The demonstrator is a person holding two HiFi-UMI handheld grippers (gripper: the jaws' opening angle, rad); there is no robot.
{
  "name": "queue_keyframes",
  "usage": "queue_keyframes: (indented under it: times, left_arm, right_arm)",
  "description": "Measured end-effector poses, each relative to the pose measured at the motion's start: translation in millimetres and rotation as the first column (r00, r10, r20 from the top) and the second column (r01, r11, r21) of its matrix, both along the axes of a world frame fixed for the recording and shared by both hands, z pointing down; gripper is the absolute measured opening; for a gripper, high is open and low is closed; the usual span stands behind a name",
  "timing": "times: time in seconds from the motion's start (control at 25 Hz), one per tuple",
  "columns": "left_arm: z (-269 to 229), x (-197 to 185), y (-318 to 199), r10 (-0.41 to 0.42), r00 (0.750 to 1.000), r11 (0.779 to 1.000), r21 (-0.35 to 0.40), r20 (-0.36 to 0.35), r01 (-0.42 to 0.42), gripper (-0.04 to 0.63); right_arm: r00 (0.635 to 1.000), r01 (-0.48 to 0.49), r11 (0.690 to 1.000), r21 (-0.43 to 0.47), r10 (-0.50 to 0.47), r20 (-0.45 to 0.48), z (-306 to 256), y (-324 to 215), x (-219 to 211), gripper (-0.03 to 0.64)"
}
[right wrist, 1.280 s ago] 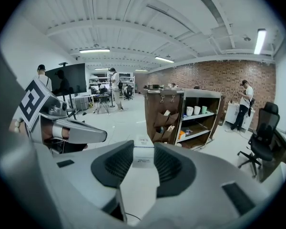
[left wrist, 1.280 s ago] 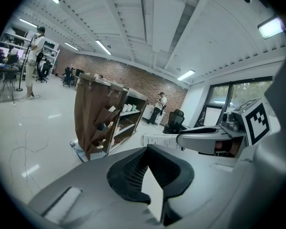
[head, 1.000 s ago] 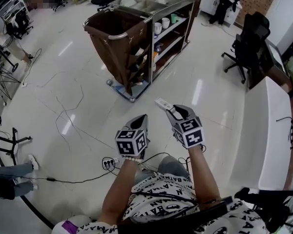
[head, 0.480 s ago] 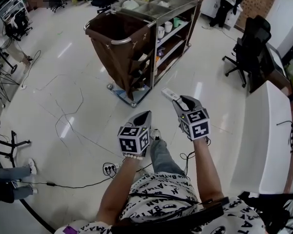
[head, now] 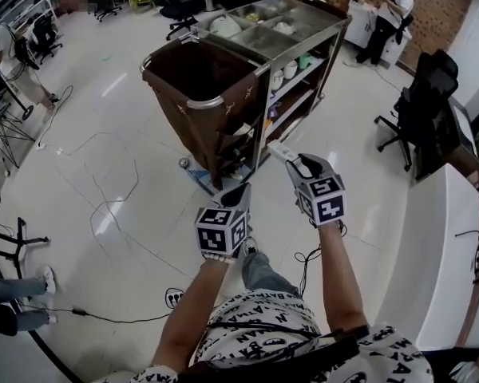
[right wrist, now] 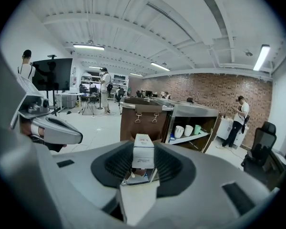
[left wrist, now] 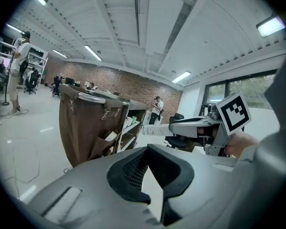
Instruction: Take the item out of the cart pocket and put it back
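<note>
The cart (head: 265, 72) stands ahead, with a brown bag (head: 193, 78) on its left end and steel shelves holding cups (head: 291, 66). Side pockets (head: 227, 130) hang on the bag facing me, one with a white item sticking out (left wrist: 109, 136). My right gripper (head: 295, 163) is shut on a small white box (head: 278, 150), held out in the air short of the cart. The box (right wrist: 143, 155) stands upright between that gripper's (right wrist: 143, 171) pads. My left gripper (head: 238, 191) is beside it, lower and left, shut and empty (left wrist: 150, 165).
A black office chair (head: 427, 102) stands at the right and a white counter (head: 447, 246) runs along the right edge. Cables (head: 112, 206) trail over the floor at left. People stand behind the cart (head: 387, 10) and at far left (head: 8, 54).
The cart has come nearer and larger in the head view. Both grippers have moved forward toward it, and the right one still holds the white box.
</note>
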State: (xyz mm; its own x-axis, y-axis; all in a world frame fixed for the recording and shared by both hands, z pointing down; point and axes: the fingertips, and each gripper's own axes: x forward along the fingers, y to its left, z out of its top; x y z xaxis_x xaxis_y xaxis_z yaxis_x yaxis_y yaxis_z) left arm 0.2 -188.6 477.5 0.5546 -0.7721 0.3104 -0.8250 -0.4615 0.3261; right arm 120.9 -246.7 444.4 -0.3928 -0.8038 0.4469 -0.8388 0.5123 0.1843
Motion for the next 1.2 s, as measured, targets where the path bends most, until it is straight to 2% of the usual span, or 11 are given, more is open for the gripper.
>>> queue_keyframes:
  times: [0.44, 0.72, 1.2]
  left_arm:
    - [-9, 13, -116, -0.056, 0.998, 0.998, -0.008, 0.005, 0.056, 0.0]
    - [3, -1, -166, -0.121, 0.992, 0.992, -0.032, 0.031, 0.122, 0.0]
    - [32, -15, -206, -0.175, 0.983, 0.98, -0.085, 0.047, 0.179, 0.0]
  right_arm:
    - [0.997, 0.076, 0.996, -0.042, -0.077, -0.014, 13, -142, -2, 0.147]
    - [0.989, 0.139, 0.982, -0.125, -0.143, -0.025, 55, -211, -22, 0.146]
    - [0.964, 0.203, 0.936, -0.288, -0.243, -0.11, 145, -269, -58, 0.147]
